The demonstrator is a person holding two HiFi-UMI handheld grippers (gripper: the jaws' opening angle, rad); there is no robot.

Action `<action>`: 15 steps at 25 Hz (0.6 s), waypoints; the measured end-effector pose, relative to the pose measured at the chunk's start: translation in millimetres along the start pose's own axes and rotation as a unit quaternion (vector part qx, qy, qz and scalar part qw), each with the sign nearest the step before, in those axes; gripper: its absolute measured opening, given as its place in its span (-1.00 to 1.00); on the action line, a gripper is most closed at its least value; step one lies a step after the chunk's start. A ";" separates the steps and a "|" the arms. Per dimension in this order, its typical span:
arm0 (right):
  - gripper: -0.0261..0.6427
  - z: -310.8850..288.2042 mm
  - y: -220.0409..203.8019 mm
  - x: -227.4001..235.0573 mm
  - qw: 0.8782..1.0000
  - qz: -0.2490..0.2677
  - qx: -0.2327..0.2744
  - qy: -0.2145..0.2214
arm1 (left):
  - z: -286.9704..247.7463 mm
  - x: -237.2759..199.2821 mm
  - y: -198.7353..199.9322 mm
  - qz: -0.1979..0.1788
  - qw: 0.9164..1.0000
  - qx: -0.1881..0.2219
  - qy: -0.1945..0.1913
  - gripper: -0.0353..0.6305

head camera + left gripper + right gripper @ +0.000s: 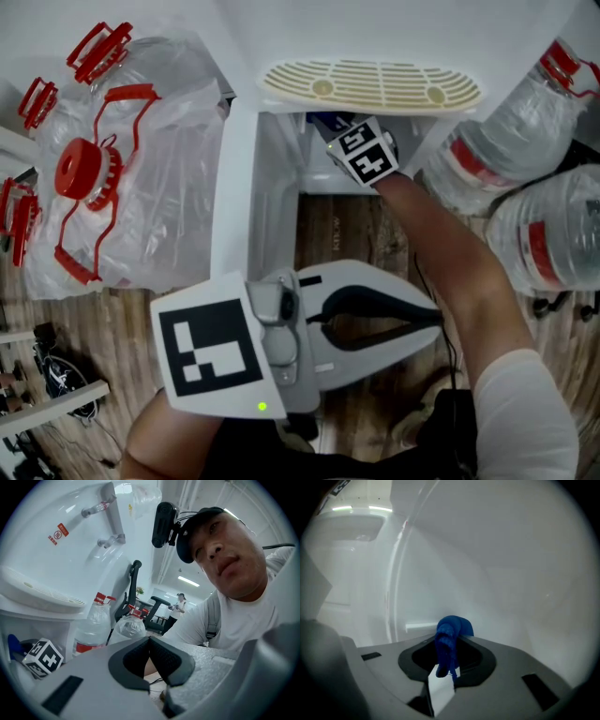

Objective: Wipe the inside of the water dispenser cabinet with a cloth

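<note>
The white water dispenser [412,28] stands ahead, its cabinet [281,164] open below the cream drip grille [370,84]. My right gripper [445,665] reaches inside, shut on a blue cloth [450,634] whose bunched end sticks out toward the white inner wall [501,564]. In the head view only its marker cube [364,155] and a bit of the blue cloth [323,122] show. My left gripper [433,323] hangs low in front of the cabinet, shut with nothing in it. The left gripper [149,644] points up and back at the person.
The open cabinet door [232,187] stands at the left of the opening. Full water bottles [511,155] lie at the right. Plastic-wrapped bottles with red handles [103,178] crowd the left. Wooden floor [337,234] lies below, with cables [56,375] at lower left.
</note>
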State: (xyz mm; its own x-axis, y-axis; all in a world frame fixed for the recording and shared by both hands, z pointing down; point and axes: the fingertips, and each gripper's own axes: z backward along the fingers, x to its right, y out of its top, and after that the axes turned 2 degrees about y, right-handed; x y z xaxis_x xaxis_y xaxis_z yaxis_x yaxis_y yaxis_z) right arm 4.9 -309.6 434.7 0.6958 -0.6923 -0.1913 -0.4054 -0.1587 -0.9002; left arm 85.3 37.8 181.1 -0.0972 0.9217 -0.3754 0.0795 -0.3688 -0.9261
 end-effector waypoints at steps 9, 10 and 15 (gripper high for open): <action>-0.67 34.4 -2.1 -42.5 0.999 0.017 0.016 0.041 | -0.9 1.4 -1.7 -0.001 1.000 -0.004 -0.003 -0.88; -0.67 38.6 -2.9 -45.0 0.999 0.019 0.017 0.046 | -0.8 1.1 -1.5 -0.001 1.000 -0.004 -0.002 -0.88; -0.67 47.8 12.2 -18.7 0.999 0.009 0.031 0.015 | -1.6 0.0 -2.1 -0.001 1.000 -0.005 0.000 -0.88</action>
State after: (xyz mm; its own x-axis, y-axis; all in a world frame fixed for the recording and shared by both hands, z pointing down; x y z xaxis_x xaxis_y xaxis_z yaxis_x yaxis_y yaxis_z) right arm 15.2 -264.9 408.6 0.6700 -0.7157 -0.1973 -0.3802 -0.1025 -0.9192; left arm 86.7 38.7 183.1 -0.0974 0.9223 -0.3741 0.0902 -0.3661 -0.9262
